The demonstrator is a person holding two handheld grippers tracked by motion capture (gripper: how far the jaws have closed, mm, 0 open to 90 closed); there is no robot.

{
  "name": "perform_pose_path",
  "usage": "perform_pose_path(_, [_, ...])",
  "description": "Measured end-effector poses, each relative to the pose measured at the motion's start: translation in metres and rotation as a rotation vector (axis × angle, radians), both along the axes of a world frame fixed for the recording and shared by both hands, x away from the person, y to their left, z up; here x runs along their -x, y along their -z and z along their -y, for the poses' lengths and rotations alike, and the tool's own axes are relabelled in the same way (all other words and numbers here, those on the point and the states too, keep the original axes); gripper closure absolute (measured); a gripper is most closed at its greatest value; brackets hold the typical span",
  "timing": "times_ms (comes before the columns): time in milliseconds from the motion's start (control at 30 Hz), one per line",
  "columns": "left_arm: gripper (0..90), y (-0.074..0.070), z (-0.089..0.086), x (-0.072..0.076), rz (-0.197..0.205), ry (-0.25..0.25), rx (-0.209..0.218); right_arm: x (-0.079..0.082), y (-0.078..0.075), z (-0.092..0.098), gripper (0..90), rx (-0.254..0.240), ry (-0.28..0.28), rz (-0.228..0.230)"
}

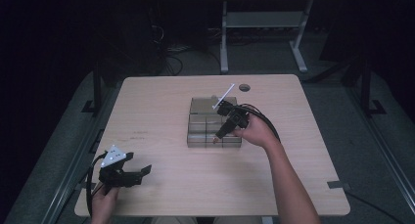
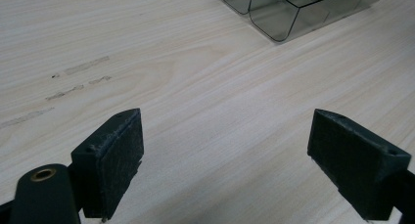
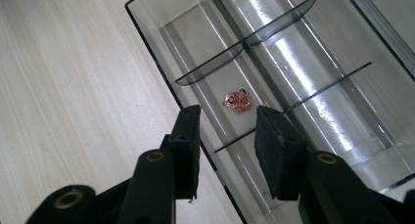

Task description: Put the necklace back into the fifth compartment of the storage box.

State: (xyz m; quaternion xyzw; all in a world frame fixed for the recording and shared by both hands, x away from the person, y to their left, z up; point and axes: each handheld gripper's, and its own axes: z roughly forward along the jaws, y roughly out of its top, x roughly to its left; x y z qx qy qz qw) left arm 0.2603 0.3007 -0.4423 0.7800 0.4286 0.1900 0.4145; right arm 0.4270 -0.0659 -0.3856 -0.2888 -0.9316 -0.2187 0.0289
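The table [image 1: 161, 111] carries a clear organizer [image 1: 214, 122] right of centre, toward the far edge. The right gripper [image 3: 226, 136] hangs over the organizer's near edge, jaws parted and empty. The left gripper [image 2: 225, 150] sits at the near left corner, jaws wide, well apart. A small pink charm [image 3: 237, 100] lies in a near-edge compartment, just beyond the right fingertips [image 3: 188, 131], loose.

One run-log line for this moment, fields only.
right gripper: open above organizer tray | pink jewel charm: lying in compartment, unheld | left gripper: open over table
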Motion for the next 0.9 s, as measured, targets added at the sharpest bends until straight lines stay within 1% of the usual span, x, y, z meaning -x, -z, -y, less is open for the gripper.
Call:
perform_pose_path(267, [13.1, 0.000, 0.001, 0.000, -0.001, -0.002, 0.002, 0.002, -0.001, 0.005, 58.2, 0.002, 0.004, -0.003])
perform_pose_path(400, [13.1, 0.000, 0.000, 0.000, 0.002, -0.003, 0.000, 0.004, -0.003, 0.007, 54.9, 0.006, 0.006, 0.008])
perform_pose_path(433, [13.1, 0.000, 0.000, 0.000, 0.003, -0.004, -0.004, 0.005, -0.004, 0.008, 52.1, -0.004, 0.006, 0.013])
perform_pose_path(533, [13.1, 0.000, 0.000, 0.000, 0.000, -0.009, 0.001, 0.006, -0.006, 0.010, 51.2, -0.009, 0.011, 0.022])
perform_pose_path(767, [13.1, 0.000, 0.000, 0.000, 0.000, -0.006, -0.002, 0.008, -0.007, 0.016, 48.1, -0.009, 0.014, 0.014])
perform_pose_path(867, [13.1, 0.000, 0.001, 0.000, 0.000, -0.005, -0.001, 0.009, -0.007, 0.018, 45.5, -0.013, 0.012, 0.010])
perform_pose_path(900, [13.1, 0.000, 0.001, 0.000, 0.002, -0.002, -0.002, 0.010, -0.007, 0.019, 44.4, -0.022, 0.007, 0.006])
